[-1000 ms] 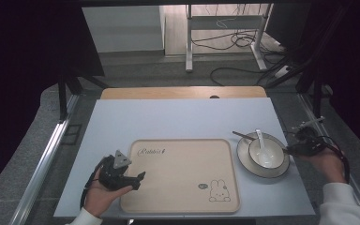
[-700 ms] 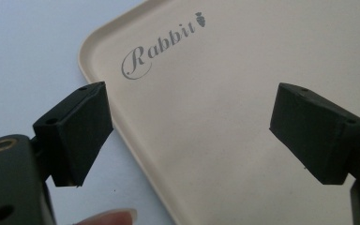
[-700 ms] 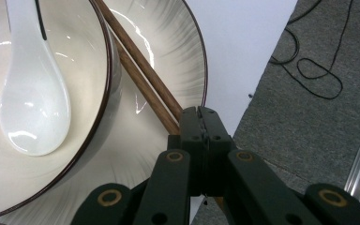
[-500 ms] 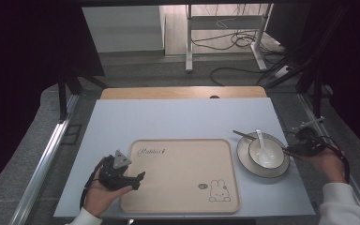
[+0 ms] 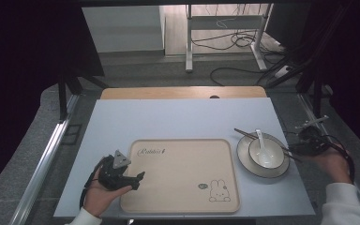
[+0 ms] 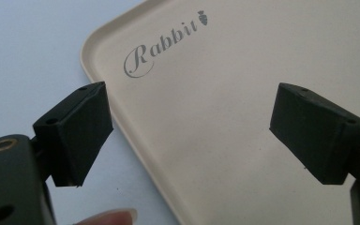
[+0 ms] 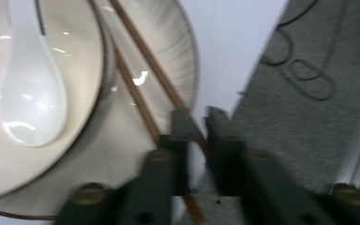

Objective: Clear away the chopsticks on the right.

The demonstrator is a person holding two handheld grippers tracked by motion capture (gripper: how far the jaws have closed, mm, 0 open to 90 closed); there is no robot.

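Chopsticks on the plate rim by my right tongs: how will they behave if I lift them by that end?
The chopsticks look thin and stiff, so they should lift without bending. They lie as a loose pair on the plate against the bowl, so one may slip free or roll. Gripped near the end by the right tongs, the long free part will probably droop or pivot.

The high view looks forward and down over the whole table (image 5: 178, 117) — each gripper view sits close, sharing its tray (image 6: 243, 93) corner and plate (image 7: 168, 61).
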